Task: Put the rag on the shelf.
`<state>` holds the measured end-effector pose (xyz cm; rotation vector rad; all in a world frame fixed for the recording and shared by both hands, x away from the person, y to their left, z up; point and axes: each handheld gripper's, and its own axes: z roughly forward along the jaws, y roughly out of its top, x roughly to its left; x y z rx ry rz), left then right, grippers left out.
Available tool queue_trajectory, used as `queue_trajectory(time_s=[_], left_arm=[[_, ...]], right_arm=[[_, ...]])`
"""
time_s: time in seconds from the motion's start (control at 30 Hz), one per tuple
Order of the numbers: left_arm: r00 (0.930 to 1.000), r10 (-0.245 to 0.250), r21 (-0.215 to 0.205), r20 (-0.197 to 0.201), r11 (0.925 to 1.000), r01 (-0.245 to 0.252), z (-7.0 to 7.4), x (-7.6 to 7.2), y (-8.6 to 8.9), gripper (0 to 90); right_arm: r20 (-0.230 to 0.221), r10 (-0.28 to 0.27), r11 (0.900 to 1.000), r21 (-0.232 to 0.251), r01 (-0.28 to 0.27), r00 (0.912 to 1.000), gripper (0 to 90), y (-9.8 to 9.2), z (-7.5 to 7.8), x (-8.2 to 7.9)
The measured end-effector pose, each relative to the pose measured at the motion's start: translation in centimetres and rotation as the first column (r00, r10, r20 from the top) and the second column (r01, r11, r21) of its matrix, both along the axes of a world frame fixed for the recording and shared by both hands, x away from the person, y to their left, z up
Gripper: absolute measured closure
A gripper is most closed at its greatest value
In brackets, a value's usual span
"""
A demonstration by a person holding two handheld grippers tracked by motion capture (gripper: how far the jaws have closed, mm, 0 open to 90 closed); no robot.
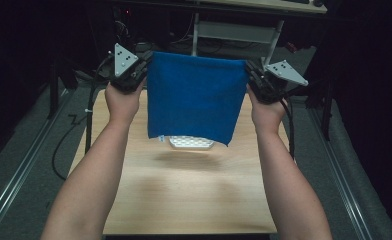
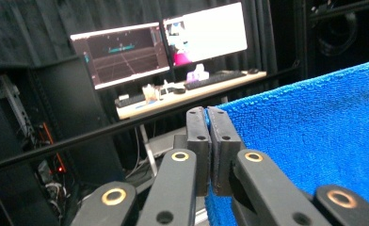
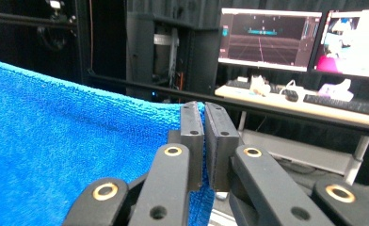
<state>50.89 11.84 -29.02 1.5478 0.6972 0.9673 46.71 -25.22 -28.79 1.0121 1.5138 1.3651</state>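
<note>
Above the far half of the worktop (image 1: pixel 184 200) hangs one blue towel (image 1: pixel 194 102). Two grippers hold it up: the left gripper (image 1: pixel 143 68) pinches one top corner and the right gripper (image 1: pixel 250 73) pinches the other. One white tray (image 1: pixel 191 143) peeks out under it.

Black hand-held gripper (image 1: pixel 143 70), brass-ringed screws
</note>
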Motion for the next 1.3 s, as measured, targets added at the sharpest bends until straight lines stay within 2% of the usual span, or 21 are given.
queue_trajectory(time_s=[0.13, 0.17, 0.23, 0.37, 0.57, 0.73, 0.83, 0.87, 0.93, 0.97, 1.17, 1.3], left_arm=[[0.9992, 0.015, 0.014, -0.036, 0.9998, -0.014, -0.9, 1.2, 0.0, 88.7], [0.9987, 0.014, 0.005, -0.05, 0.9999, -0.013, -1.1, 1.4, 0.1, 88.7], [0.9982, 0.014, -0.008, -0.058, 0.9999, -0.015, -1.7, 1.6, 0.2, 88.7], [0.9964, 0.02, 0.006, -0.082, 0.9998, -0.02, -2.9, 2.0, 0.2, 88.7], [0.9901, 0.036, 0.029, -0.135, 0.9991, -0.032, -5.3, 2.8, 0.2, 88.7], [0.978, 0.037, 0.051, -0.205, 0.9983, -0.027, -8.2, 3.6, 0.1, 88.7], [0.9659, 0.032, 0.065, -0.257, 0.9978, -0.015, -10.3, 3.9, 0.0, 88.7], [0.964, 0.029, 0.068, -0.264, 0.9976, -0.011, -10.7, 4.0, -0.1, 88.7], [0.954, 0.026, 0.087, -0.298, 0.9962, 0.0, -11.7, 4.1, -0.2, 88.7], [0.9557, 0.024, 0.087, -0.294, 0.9962, 0.002, -12.3, 4.0, -0.2, 88.7], [0.9388, 0.009, 0.079, -0.344, 0.9966, 0.02, -14.8, 3.4, -0.2, 88.7], [0.9325, -0.004, 0.078, -0.361, 0.9963, 0.034, -15.8, 3.0, -0.1, 88.7]], right_arm=[[-0.022, -0.013, 1.0, -0.027, 0.012, 0.9997, 87.4, 0.4, -0.5, 1.4], [-0.023, -0.015, 0.999, -0.038, 0.014, 0.9996, 87.4, 0.5, -0.5, 1.7], [-0.03, -0.014, 0.999, -0.041, 0.012, 0.9995, 87.4, 0.5, -0.5, 2.3], [-0.042, -0.014, 0.999, -0.052, 0.012, 0.999, 87.4, 0.6, -0.7, 3.4], [-0.103, -0.017, 0.999, -0.045, 0.012, 0.9945, 87.4, 0.7, -2.9, 5.1], [-0.165, -0.018, 0.997, -0.071, 0.006, 0.9862, 87.4, 0.7, -5.6, 5.8], [-0.209, -0.016, 0.995, -0.098, -0.005, 0.9778, 87.4, 0.6, -7.2, 6.1], [-0.224, -0.016, 0.994, -0.107, -0.008, 0.9745, 87.4, 0.6, -7.9, 6.2], [-0.242, -0.014, 0.994, -0.105, -0.012, 0.9702, 87.4, 0.5, -8.7, 6.3], [-0.247, -0.016, 0.994, -0.106, -0.01, 0.9688, 87.4, 0.4, -9.1, 6.3], [-0.284, -0.009, 0.994, -0.104, -0.021, 0.9589, 87.4, 0.2, -11.0, 6.2], [-0.296, 0.001, 0.995, -0.097, -0.031, 0.9551, 87.4, 0.1, -12.0, 5.9]])
